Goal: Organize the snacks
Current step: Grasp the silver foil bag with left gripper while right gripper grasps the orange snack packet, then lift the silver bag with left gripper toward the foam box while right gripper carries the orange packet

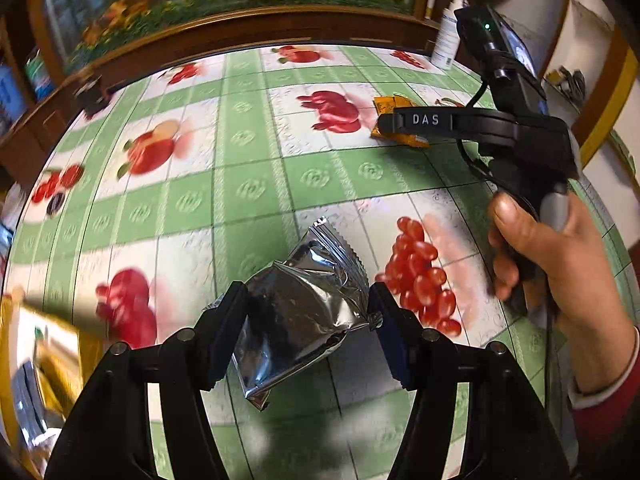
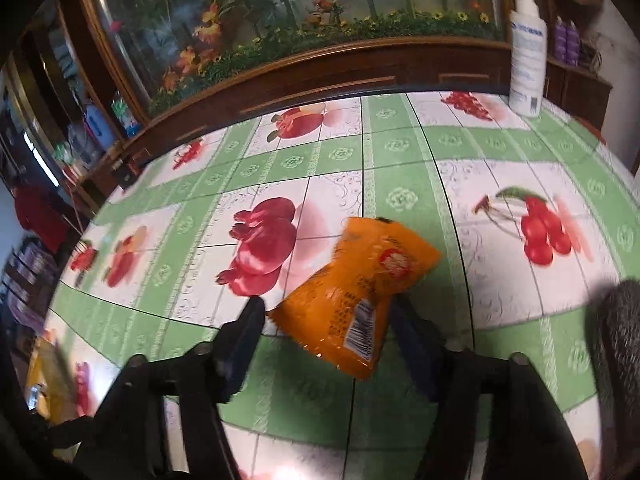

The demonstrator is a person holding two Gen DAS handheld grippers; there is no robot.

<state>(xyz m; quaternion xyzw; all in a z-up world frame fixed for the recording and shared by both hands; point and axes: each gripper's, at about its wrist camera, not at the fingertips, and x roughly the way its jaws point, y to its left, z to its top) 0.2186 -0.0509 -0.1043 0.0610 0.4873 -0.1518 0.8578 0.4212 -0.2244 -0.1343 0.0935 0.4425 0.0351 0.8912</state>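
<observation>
A crinkled silver snack packet [image 1: 304, 304] sits between the fingers of my left gripper [image 1: 310, 292], which is shut on it just above the fruit-print tablecloth [image 1: 248, 184]. An orange snack packet [image 2: 360, 280] with a barcode lies between the fingers of my right gripper [image 2: 328, 304]; both pads touch its sides, so it is shut on it. In the left wrist view that orange packet [image 1: 394, 104] shows at the far right of the table, partly hidden behind a finger [image 1: 424, 120] of the right gripper, which a hand [image 1: 560, 256] holds by its grip.
A white bottle [image 2: 528, 40] stands at the table's far right corner. A yellow box [image 1: 44, 360] with packets inside is at the near left edge. A dark wooden cabinet [image 2: 320, 76] runs behind the table. A small dark object [image 1: 94, 96] sits at the far left.
</observation>
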